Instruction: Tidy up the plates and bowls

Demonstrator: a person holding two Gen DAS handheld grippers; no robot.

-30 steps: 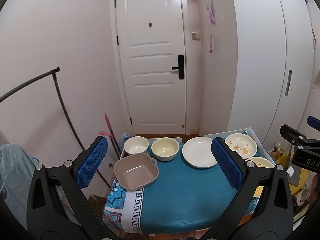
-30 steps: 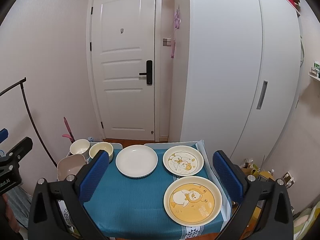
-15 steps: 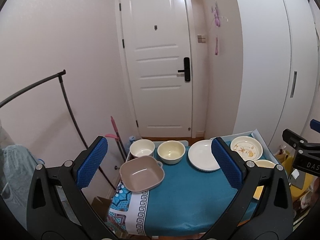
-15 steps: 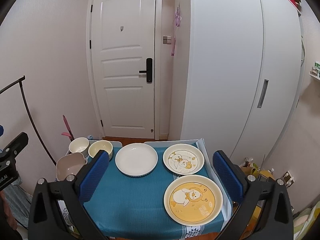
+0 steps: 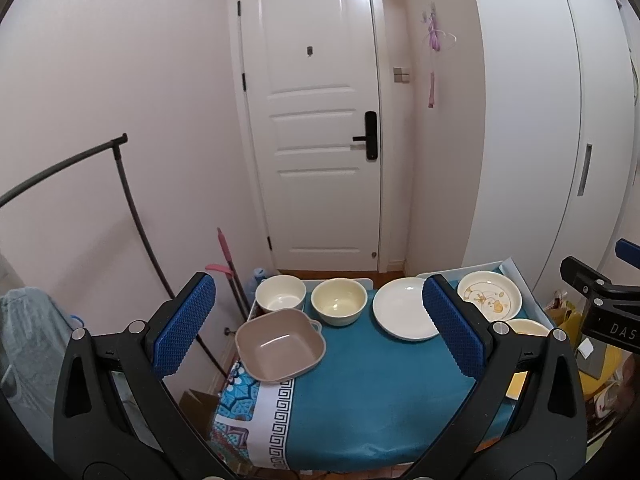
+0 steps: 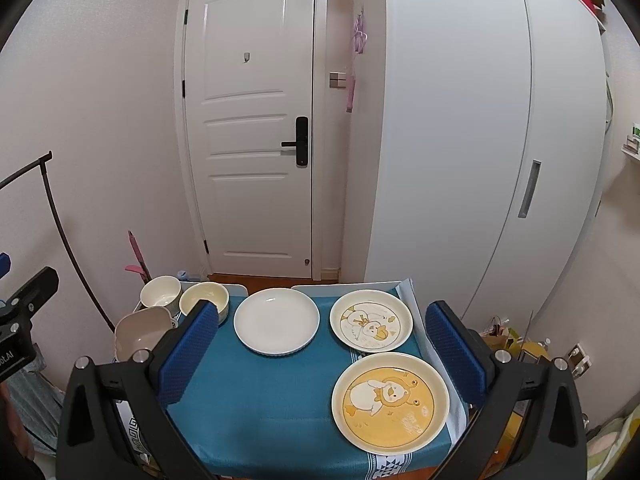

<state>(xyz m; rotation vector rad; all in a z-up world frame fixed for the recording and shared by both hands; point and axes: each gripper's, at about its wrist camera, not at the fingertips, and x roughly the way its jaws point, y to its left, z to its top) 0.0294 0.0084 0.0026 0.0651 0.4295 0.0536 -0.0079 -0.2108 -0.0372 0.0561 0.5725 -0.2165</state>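
A small table with a teal cloth (image 5: pixel 380 392) (image 6: pixel 260 392) holds the dishes. On its left are a square beige bowl (image 5: pixel 280 344) (image 6: pixel 138 330), a white bowl (image 5: pixel 280 294) (image 6: pixel 160 292) and a cream bowl (image 5: pixel 339 301) (image 6: pixel 204 300). A plain white plate (image 5: pixel 404 314) (image 6: pixel 276 320) sits in the middle. A cream duck plate (image 5: pixel 489 294) (image 6: pixel 371 320) and a yellow duck plate (image 6: pixel 390 400) lie on the right. My left gripper (image 5: pixel 320 328) and right gripper (image 6: pixel 324 356) are both open and empty, held above the near side of the table.
A white door (image 5: pixel 316 120) stands behind the table. A white wardrobe (image 6: pixel 480 140) is on the right. A black clothes rail (image 5: pixel 128 200) and a pink-handled tool (image 5: pixel 226 256) are on the left. Bags and clutter (image 6: pixel 520 344) lie on the floor at the right.
Both grippers have drawn back and tilted up a little, so the table sits lower and smaller in view. The dishes have not moved.
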